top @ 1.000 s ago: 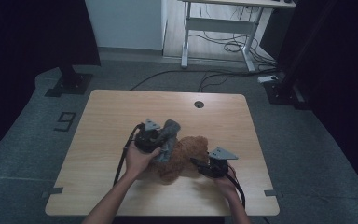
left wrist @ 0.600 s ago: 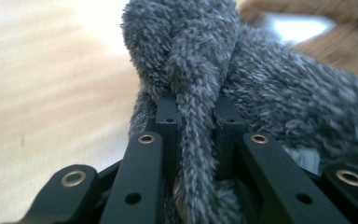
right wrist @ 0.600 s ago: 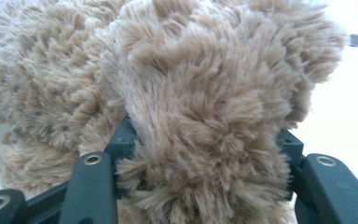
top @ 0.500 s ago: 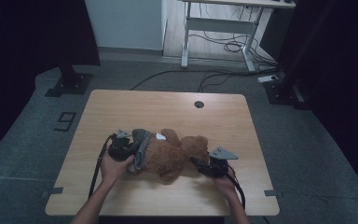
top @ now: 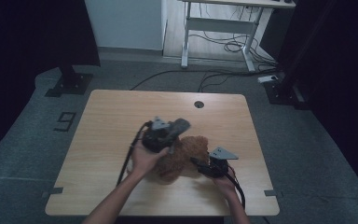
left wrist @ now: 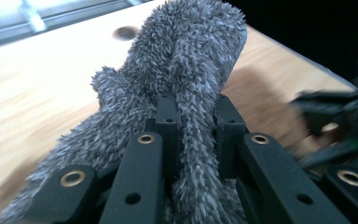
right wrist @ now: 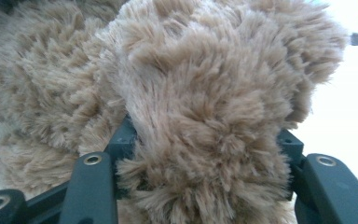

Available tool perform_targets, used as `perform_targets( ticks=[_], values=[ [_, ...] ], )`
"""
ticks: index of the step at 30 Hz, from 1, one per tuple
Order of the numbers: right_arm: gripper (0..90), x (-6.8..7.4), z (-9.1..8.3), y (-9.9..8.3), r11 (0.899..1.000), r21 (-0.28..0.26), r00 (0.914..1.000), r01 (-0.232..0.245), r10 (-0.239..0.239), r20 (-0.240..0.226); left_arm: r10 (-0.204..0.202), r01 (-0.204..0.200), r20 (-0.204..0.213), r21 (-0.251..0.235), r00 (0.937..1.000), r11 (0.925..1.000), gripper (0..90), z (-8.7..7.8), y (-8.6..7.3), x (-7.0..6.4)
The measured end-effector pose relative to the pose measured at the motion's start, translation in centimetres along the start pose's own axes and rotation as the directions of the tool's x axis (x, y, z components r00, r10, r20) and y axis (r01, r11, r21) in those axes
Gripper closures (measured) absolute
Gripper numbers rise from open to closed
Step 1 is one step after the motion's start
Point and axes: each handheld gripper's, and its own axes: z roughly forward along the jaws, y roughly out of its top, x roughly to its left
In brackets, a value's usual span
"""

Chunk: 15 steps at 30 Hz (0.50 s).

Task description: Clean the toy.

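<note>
Wooden table (top: pixel 112 116), grey fuzzy cloth (left wrist: pixel 186 70) between left tool (left wrist: pixel 196 116) jaws.

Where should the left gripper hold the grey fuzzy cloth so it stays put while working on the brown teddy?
Grip the grey fuzzy cloth at its bunched middle fold, coming along its length, as the left gripper does now. The pile gathers into a narrow ridge between the jaws there, so it likely won't slip. The right gripper pins the brown teddy by a thick plush part.
</note>
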Motion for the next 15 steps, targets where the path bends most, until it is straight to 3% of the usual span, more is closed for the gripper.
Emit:
perform_targets(
  ticks=[4,7,11,13,15],
  values=[
    [43.5,0.0,0.0,0.0,1.0,-0.002,1.0,0.001,-0.001,0.001,0.062,-0.063,0.034,0.022,0.9975,0.9978,75.8,3.5,3.1,-3.5],
    [43.5,0.0,0.0,-0.1,1.0,-0.002,1.0,0.001,-0.001,-0.002,0.081,-0.085,0.056,0.069,0.9951,0.994,75.5,6.3,3.5,-5.0],
    [43.5,0.0,0.0,-0.1,1.0,-0.006,1.0,-0.002,0.002,0.001,0.105,-0.11,0.041,0.155,0.9936,0.9817,75.2,9.1,1.7,-4.9],
    [43.6,0.1,0.1,-0.2,1.0,0.002,1.0,0.001,-0.001,0.008,0.071,-0.076,0.051,0.116,0.9962,0.9903,75.3,9.2,0.7,-4.2],
    [43.7,0.3,0.2,-0.2,1.0,0.0,0.9997,0.019,-0.019,0.017,0.058,-0.063,0.051,0.102,0.997,0.9928,75.1,8.6,0.3,-3.7]
  ],
)
